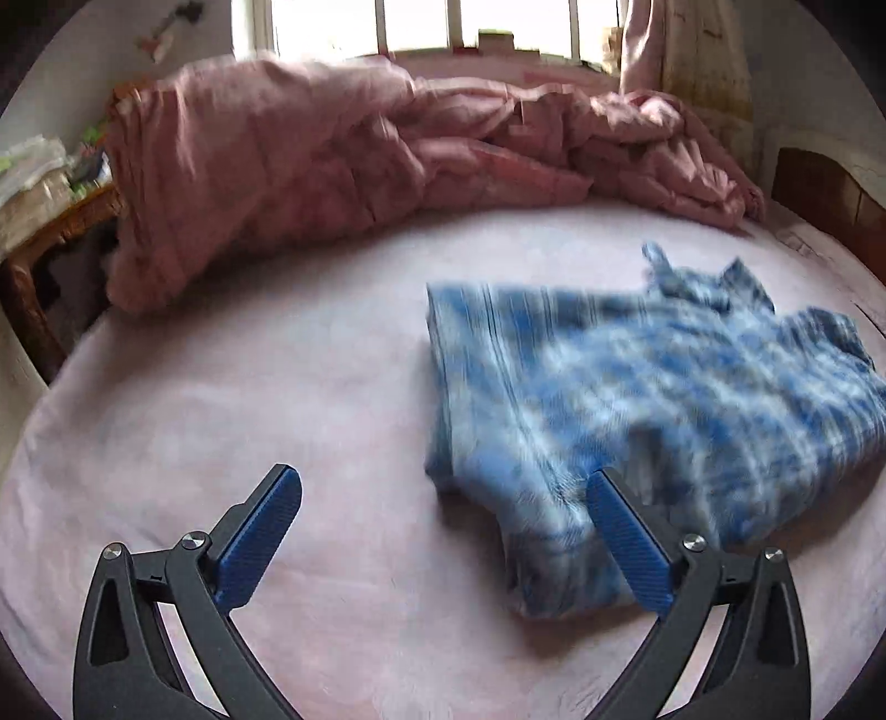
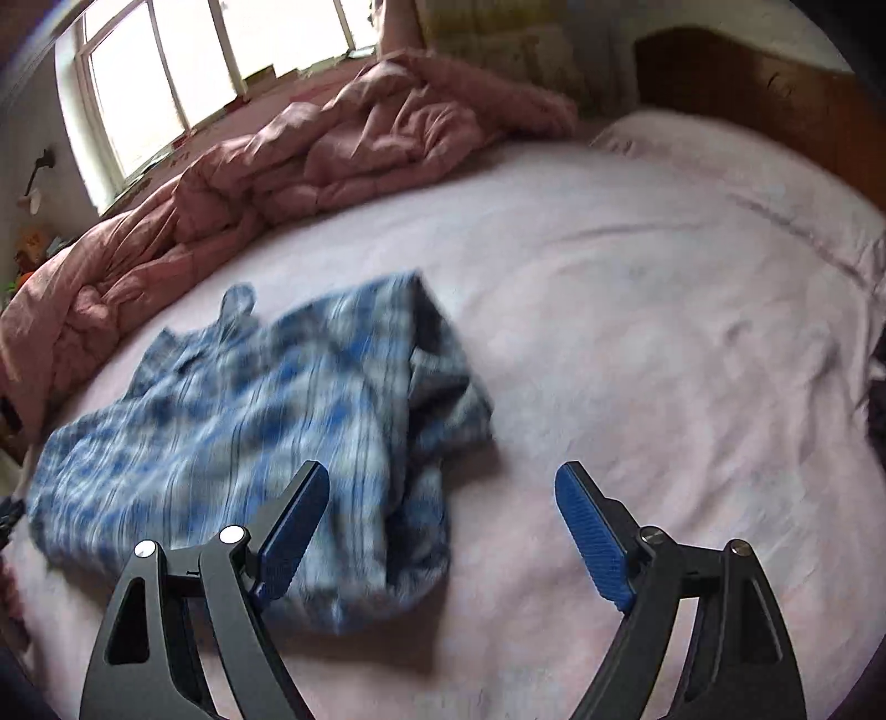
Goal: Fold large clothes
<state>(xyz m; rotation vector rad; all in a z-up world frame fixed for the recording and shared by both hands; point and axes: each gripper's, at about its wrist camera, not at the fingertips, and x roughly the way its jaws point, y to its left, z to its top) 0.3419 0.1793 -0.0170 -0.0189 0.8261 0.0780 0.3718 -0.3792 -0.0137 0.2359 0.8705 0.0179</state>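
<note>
A blue and white plaid shirt (image 1: 637,399) lies partly folded on the pale pink bed sheet (image 1: 249,399), its collar toward the far side. My left gripper (image 1: 443,487) is open and empty above the sheet, just left of the shirt's near edge; its right finger overlaps the shirt's near corner. In the right wrist view the shirt (image 2: 232,432) lies to the left, with a sleeve bunched at its right side. My right gripper (image 2: 443,487) is open and empty over the shirt's near right corner. Both views are motion-blurred.
A crumpled pink quilt (image 1: 332,166) is heaped along the far side of the bed under a window (image 1: 415,22). A wooden side table (image 1: 44,232) stands at the left. A wooden headboard (image 2: 775,99) runs along the right. The sheet (image 2: 637,332) stretches right of the shirt.
</note>
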